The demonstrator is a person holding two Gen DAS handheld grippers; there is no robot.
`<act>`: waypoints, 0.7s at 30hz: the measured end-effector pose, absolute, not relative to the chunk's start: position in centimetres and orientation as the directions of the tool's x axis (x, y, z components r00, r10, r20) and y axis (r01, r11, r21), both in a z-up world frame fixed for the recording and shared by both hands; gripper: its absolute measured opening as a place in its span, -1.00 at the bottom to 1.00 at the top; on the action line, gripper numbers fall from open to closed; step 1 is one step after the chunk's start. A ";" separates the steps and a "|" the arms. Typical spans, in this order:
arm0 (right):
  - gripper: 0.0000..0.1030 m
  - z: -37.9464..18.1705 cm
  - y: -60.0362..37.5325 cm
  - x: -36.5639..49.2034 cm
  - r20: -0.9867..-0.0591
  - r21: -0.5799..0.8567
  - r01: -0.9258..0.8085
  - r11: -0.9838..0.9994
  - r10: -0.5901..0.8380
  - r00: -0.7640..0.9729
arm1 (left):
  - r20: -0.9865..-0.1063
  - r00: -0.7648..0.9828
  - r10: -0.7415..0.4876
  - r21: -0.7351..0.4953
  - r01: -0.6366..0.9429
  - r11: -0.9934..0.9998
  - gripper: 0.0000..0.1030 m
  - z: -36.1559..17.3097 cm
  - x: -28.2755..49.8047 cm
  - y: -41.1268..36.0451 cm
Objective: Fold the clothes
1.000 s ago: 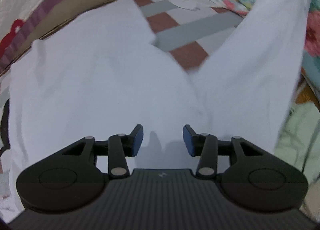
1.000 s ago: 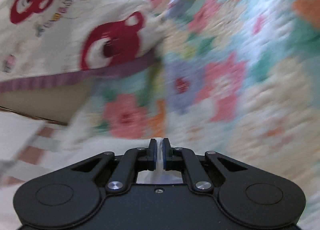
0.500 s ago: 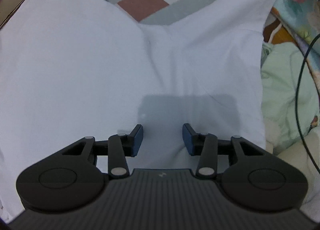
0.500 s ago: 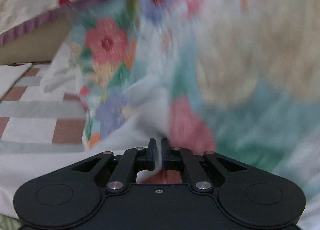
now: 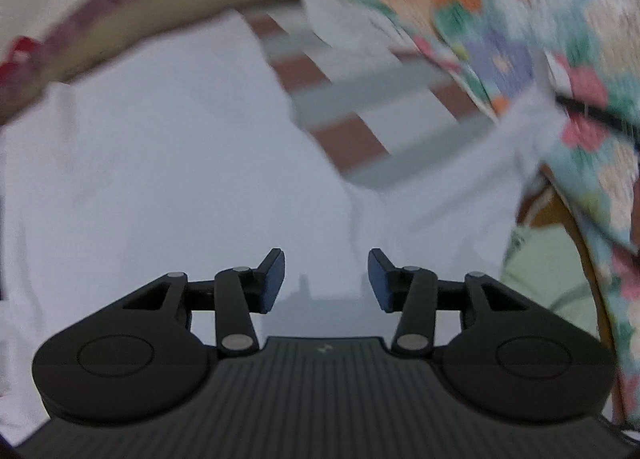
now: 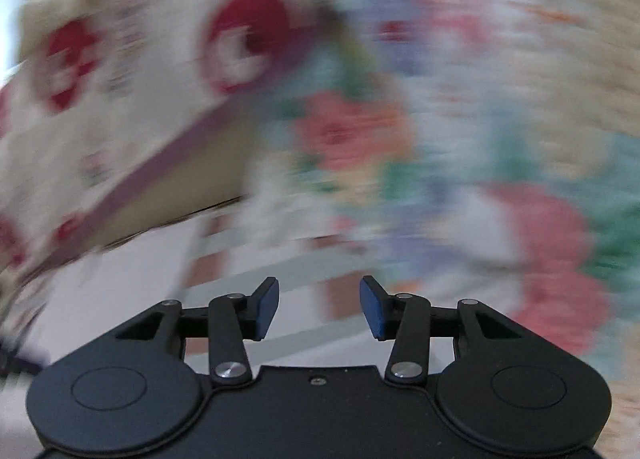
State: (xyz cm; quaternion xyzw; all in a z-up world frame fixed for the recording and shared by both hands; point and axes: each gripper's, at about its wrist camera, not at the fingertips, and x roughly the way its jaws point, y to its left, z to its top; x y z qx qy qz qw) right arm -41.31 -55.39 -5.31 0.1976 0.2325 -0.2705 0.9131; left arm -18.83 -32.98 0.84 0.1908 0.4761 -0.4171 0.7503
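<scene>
Checked bedsheet (image 5: pixel 376 107) under white garment (image 5: pixel 160 179); left gripper (image 5: pixel 326 279) and right gripper (image 6: pixel 319 307) jaws wide apart, empty.

The garment (image 5: pixel 168 179) lies on the bedsheet (image 5: pixel 380 107), quilt (image 5: pixel 560 39) right.

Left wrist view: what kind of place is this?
Probably a bedroom, with the work done on a bed. A white garment lies spread on a checked sheet, a floral quilt is bunched at the right, and a cartoon-print blanket lies behind. Both grippers are open.
</scene>
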 end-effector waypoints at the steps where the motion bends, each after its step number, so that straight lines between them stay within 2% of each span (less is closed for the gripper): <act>1: -0.02 -5.0 -54.2 -40.2 -0.528 0.233 0.527 0.818 -0.349 0.774 | -0.866 0.225 -0.447 -0.103 0.793 0.601 -0.08 1.7 -18.2 -31.8; 5: -0.02 -3.7 -49.3 -35.5 -0.504 0.206 0.302 0.931 -0.164 0.848 | -0.846 0.345 -0.406 -0.067 0.687 0.723 -0.06 4.6 -15.2 -25.2; 9: -0.03 -3.9 -43.9 -29.9 -0.495 0.371 0.079 0.925 0.126 0.860 | -0.842 0.415 -0.346 -0.124 0.474 0.872 -0.06 5.7 -11.6 -15.6; 13: -0.04 -4.9 -37.1 -25.6 -0.507 0.440 -0.145 0.886 0.379 0.775 | -0.853 0.451 -0.262 -0.141 0.285 0.948 -0.06 4.8 -9.7 -6.3; 16: -0.17 -4.5 -32.9 -22.3 -0.562 0.378 -0.244 0.893 0.431 0.706 | -0.868 0.461 -0.186 -0.113 0.181 0.977 -0.04 3.2 -8.2 -1.0; 21: -0.17 -3.0 -27.6 -15.7 -0.638 0.308 -0.395 0.865 0.496 0.589 | -0.886 0.459 -0.058 -0.063 0.005 0.998 -0.04 0.7 -5.8 7.8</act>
